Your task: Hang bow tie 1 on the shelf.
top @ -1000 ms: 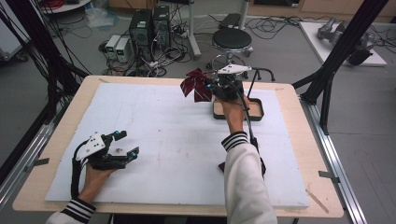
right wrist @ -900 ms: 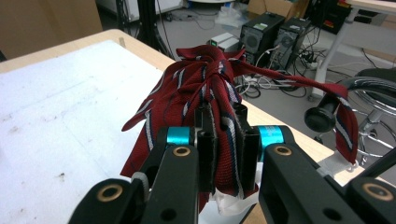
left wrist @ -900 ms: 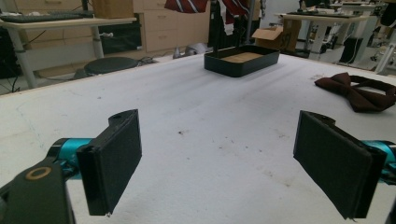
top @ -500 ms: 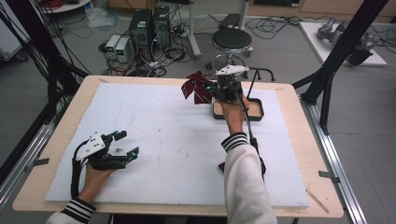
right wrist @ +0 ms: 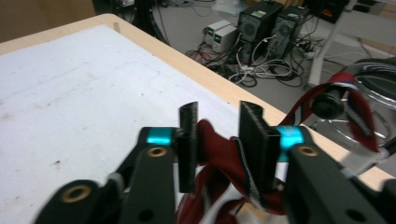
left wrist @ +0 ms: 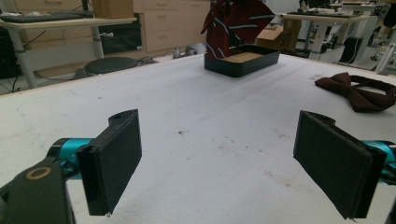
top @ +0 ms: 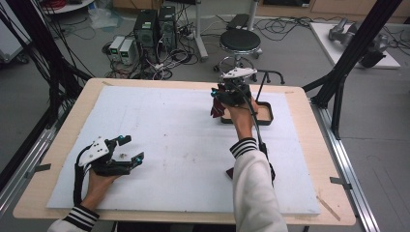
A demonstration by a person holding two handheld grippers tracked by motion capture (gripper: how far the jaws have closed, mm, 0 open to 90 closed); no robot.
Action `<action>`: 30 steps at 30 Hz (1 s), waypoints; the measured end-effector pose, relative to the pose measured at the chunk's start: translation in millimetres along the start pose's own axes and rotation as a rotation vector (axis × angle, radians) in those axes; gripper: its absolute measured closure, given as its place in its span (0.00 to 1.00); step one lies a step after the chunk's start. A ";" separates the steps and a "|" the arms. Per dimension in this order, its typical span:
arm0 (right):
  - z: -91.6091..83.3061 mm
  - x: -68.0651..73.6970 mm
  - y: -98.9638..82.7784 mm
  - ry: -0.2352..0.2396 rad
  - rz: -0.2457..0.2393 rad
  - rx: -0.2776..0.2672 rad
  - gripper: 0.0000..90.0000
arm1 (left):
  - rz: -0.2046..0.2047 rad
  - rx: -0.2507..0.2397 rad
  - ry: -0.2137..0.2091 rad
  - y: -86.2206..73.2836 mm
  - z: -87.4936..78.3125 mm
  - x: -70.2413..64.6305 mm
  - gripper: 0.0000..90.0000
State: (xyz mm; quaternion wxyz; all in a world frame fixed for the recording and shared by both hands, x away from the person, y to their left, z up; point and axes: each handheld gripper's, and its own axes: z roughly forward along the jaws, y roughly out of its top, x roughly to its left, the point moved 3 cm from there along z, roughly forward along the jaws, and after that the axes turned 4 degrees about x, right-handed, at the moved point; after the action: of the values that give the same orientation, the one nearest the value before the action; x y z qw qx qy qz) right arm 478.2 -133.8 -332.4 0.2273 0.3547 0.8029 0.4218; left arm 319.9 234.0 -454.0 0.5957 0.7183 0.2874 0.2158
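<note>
While the right gripper (top: pixel 220 99) is hovering at the near-left corner of the black tray (top: pixel 265 116) on the far side of the table (top: pixel 300 101), its jaws have just been opening; in the right gripper view they are standing a narrow gap apart, with the dark red striped tie (right wrist: pixel 219 154) bunched between them; whether the pads are touching the cloth I cannot tell, though the gap looks looser than a grip; a band of the same tie is looping up to the right past a small black knob (right wrist: pixel 327 106). From the left gripper view the tie (left wrist: pixel 238 21) is hanging upright over the tray (left wrist: pixel 243 60), its lower end reaching the tray's rim. The person's right hand (top: pixel 240 116) is reaching forward over the white mat (top: pixel 159 125), sleeve cuffed in stripes.

The left gripper (top: pixel 126 149) is resting low over the near-left part of the mat, held in the left hand (top: pixel 99 181); its jaws are standing wide apart with nothing between them but bare mat. A dark red bow tie (left wrist: pixel 357 91) is lying flat on the mat, well apart from the tray and nearer the person; in the high view it is peeking out beside the right sleeve.
</note>
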 end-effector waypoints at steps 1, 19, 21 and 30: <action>0.0 0.0 0.0 0.000 0.000 0.000 0.69 | 0.002 0.001 0.001 0.0 -0.1 0.1 0.17; -11.1 10.7 4.6 0.087 0.017 -0.027 0.26 | -0.009 0.000 0.005 0.0 -0.3 1.1 0.17; -15.3 15.1 5.6 0.108 0.030 -0.027 0.24 | -0.011 -0.003 0.007 0.0 -0.5 1.6 0.17; -42.0 20.2 10.5 0.109 0.030 -0.061 0.19 | -0.019 -0.009 0.010 0.0 -1.2 2.1 0.17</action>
State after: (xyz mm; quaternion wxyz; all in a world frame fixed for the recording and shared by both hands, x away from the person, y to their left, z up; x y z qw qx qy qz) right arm 441.2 -136.0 -302.2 0.1874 0.3362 0.7953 0.4684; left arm 320.6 236.3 -453.8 0.5995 0.7117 0.2961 0.2153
